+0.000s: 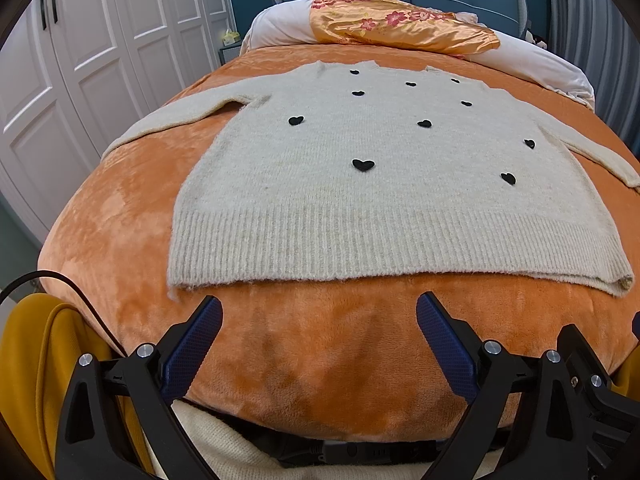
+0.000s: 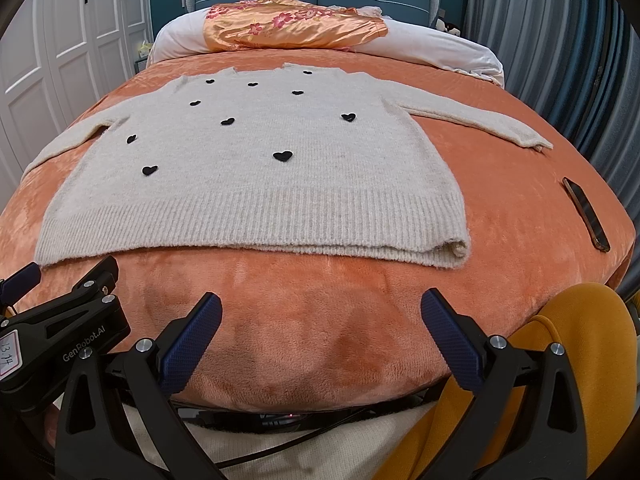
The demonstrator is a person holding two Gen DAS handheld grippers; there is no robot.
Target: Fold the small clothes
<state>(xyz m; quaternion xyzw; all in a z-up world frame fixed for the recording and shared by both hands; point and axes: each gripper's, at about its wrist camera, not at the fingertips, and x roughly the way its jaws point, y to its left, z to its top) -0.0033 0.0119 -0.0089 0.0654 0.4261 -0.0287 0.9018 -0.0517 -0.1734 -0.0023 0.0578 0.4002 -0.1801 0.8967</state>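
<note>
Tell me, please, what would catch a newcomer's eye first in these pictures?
A cream sweater dotted with black hearts lies flat, sleeves spread, across the orange blanket. Behind it a floral satin cover drapes the white pillows. Both grippers, left and right, hover open before the hem.

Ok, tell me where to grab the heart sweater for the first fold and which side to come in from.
Grip the cream sweater at the ribbed hem, one corner per gripper. Come in low from the near bed edge, where the left gripper and right gripper hover with jaws wide. The hem lies flat facing them, its right corner curled up, giving a lip to pinch.
</note>
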